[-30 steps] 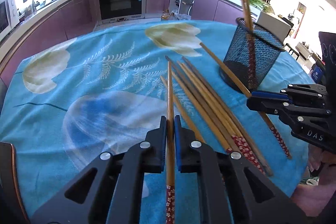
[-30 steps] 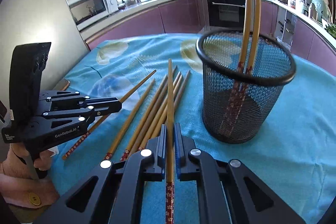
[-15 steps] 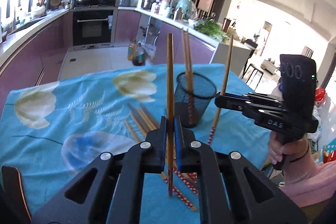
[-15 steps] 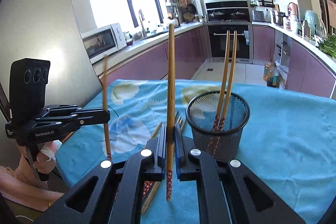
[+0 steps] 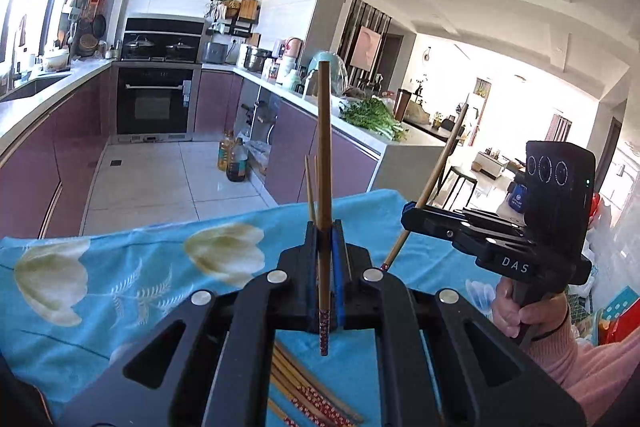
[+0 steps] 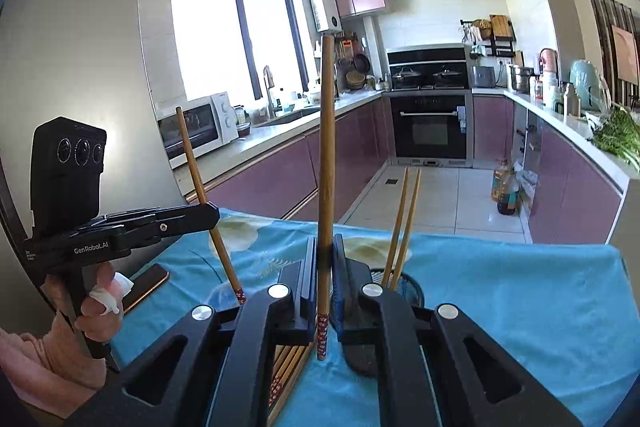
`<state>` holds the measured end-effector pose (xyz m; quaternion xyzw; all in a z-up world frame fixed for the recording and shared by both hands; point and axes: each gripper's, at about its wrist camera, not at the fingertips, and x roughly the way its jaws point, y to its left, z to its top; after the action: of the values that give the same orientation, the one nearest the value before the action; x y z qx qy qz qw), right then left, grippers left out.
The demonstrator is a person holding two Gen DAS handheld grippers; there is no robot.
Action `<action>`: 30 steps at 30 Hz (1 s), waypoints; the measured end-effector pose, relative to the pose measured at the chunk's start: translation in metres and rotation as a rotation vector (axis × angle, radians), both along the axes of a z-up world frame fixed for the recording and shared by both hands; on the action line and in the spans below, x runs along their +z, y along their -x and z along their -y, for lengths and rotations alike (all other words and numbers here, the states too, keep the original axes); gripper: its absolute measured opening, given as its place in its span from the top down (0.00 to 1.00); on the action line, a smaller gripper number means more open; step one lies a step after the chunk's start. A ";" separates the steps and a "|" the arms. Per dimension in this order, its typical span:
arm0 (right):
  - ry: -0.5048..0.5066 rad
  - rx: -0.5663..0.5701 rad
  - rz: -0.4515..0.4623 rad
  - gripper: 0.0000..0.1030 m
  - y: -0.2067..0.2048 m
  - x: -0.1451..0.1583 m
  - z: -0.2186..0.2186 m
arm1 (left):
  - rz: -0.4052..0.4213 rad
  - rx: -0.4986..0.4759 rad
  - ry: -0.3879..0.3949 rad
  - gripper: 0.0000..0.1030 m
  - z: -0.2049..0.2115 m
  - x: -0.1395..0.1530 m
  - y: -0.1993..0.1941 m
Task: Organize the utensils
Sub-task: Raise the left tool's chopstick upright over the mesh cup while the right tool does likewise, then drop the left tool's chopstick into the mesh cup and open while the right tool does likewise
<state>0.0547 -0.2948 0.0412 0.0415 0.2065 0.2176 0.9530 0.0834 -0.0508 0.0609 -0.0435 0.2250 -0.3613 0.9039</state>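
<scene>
The left gripper [image 5: 325, 247] is pinched on one chopstick [image 5: 324, 163], held up high and standing straight. The right gripper [image 6: 325, 259] pinches another chopstick [image 6: 326, 163] the same way, with the mesh cup [image 6: 408, 285] just beside it.

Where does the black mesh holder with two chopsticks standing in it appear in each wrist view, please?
Left wrist view: the mesh holder itself is hidden behind the left tongs; only its two chopsticks rise above them, just left of centre.
Right wrist view: the mesh holder shows just right of centre, behind the right tongs.
Shared landmark: the black oven.
</scene>
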 end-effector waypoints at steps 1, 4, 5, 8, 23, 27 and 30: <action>0.003 -0.006 0.012 0.94 -0.002 0.005 0.003 | 0.008 -0.003 0.005 0.93 0.004 0.004 -0.002; 0.007 -0.028 0.041 0.94 -0.007 0.015 0.012 | 0.035 -0.004 0.012 0.93 0.017 0.015 -0.011; 0.006 -0.033 0.046 0.94 -0.009 0.017 0.014 | 0.044 -0.005 0.013 0.93 0.021 0.018 -0.014; 0.004 -0.042 0.056 0.94 -0.015 0.017 0.018 | 0.063 0.003 0.008 0.93 0.034 0.023 -0.021; 0.055 -0.075 -0.151 0.94 -0.066 -0.040 0.015 | -0.054 -0.049 -0.174 0.93 0.080 -0.041 -0.052; 0.059 -0.061 -0.218 0.94 -0.074 -0.053 0.014 | -0.100 -0.071 -0.222 0.93 0.084 -0.058 -0.058; 0.057 -0.058 -0.250 0.94 -0.080 -0.060 0.012 | -0.119 -0.071 -0.228 0.93 0.083 -0.061 -0.065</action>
<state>0.1345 -0.3069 -0.0193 0.0471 0.3284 0.1773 0.9265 0.1484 -0.1337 -0.0002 0.0462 0.3194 -0.3620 0.8745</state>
